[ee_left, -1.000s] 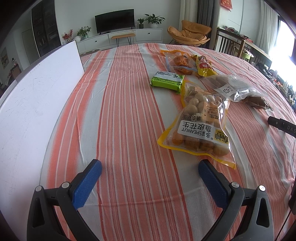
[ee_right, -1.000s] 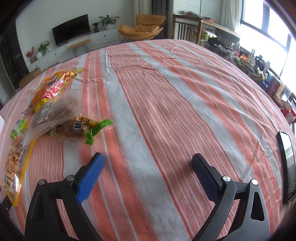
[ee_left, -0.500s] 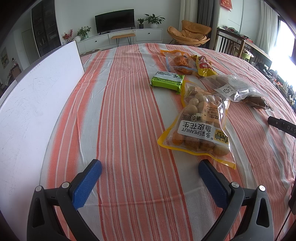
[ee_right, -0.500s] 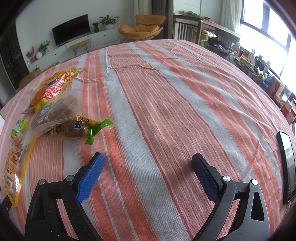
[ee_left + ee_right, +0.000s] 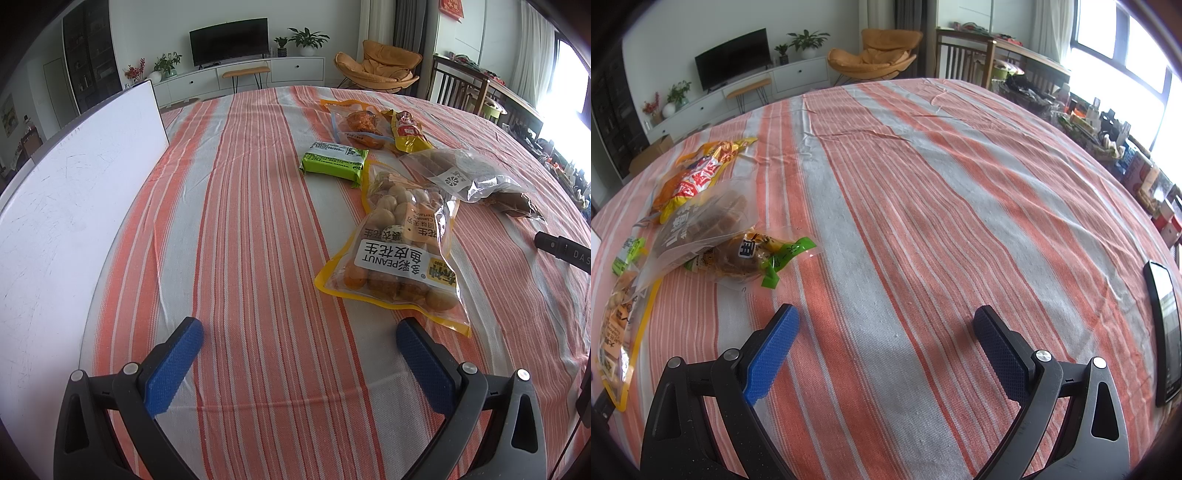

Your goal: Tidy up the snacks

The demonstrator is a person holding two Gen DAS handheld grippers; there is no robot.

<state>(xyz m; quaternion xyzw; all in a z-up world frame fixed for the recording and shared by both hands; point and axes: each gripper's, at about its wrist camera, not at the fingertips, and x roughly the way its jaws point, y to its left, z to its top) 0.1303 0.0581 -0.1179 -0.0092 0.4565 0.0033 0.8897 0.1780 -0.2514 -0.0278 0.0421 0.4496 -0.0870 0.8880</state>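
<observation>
Ahead-right of left gripper (image 5: 300, 334), peanut bag (image 5: 397, 254); both grippers' fingers apart, empty.

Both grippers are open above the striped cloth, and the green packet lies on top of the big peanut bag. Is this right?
Not quite. The left wrist view shows the green packet lying flat on the striped cloth, beyond the peanut bag, not on top of it. The left gripper and right gripper are open.
</observation>
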